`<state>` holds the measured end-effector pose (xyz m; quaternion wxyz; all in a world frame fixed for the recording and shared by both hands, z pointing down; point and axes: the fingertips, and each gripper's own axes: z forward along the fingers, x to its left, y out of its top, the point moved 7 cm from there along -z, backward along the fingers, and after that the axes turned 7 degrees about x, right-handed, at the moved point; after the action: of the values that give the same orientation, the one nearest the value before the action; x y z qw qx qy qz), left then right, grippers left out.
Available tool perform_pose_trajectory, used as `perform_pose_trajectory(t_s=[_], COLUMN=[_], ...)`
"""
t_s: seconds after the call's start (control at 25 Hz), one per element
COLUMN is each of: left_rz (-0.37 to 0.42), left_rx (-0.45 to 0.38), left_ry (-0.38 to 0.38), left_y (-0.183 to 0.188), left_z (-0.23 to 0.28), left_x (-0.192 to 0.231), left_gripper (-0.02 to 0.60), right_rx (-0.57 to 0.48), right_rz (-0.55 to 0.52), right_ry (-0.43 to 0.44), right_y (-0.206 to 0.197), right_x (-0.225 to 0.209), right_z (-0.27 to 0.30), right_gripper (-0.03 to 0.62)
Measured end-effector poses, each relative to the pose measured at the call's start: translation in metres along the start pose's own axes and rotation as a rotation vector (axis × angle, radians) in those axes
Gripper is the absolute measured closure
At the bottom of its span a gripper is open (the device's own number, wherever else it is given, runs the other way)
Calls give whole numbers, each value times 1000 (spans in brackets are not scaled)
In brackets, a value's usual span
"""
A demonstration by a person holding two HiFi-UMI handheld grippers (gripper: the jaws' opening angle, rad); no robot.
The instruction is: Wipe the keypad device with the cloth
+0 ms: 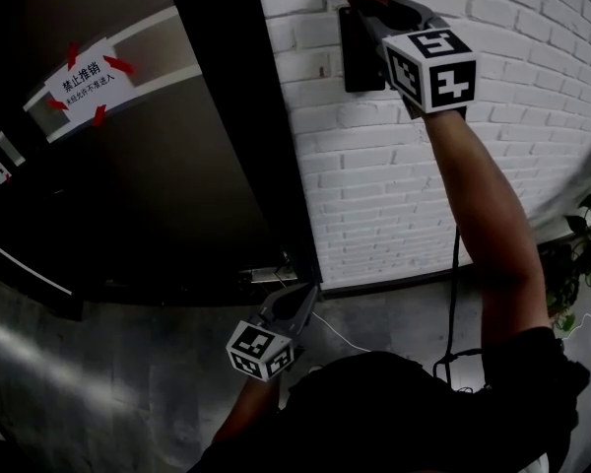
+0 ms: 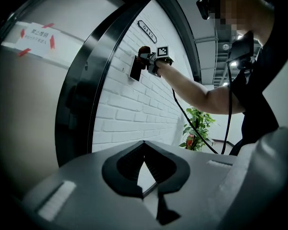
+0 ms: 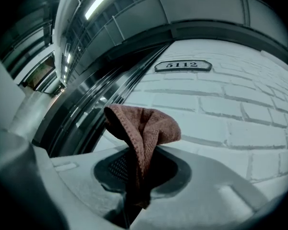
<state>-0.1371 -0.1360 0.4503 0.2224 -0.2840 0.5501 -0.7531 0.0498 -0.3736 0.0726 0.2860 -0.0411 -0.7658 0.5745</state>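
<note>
The right gripper [image 3: 137, 171], clamped on a rust-brown woven cloth [image 3: 145, 126], presses it against the black wall-mounted keypad device [image 1: 359, 62], while the left gripper [image 2: 144, 148] hangs low, closed and empty.

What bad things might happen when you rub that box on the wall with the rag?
1. The cloth is pinched by one fold in the right gripper; rubbing might pull it out.
2. The gripper's hard jaws are close to the keypad and might knock it.
3. The cable hanging under the arm might snag.
</note>
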Motion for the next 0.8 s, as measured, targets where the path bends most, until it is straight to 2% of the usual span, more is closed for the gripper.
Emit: perform_pose_trajectory(t_s=[0.8], left_rz=[0], left_rx=[27], left_ry=[-27], left_y=[3], left_z=[5], left_x=[-5], left_gripper=[565], right_rx=[64], right_rz=[54], right_ry=[39], right_y=[-54], right_x=[19], right_z=[-13], right_gripper=[536])
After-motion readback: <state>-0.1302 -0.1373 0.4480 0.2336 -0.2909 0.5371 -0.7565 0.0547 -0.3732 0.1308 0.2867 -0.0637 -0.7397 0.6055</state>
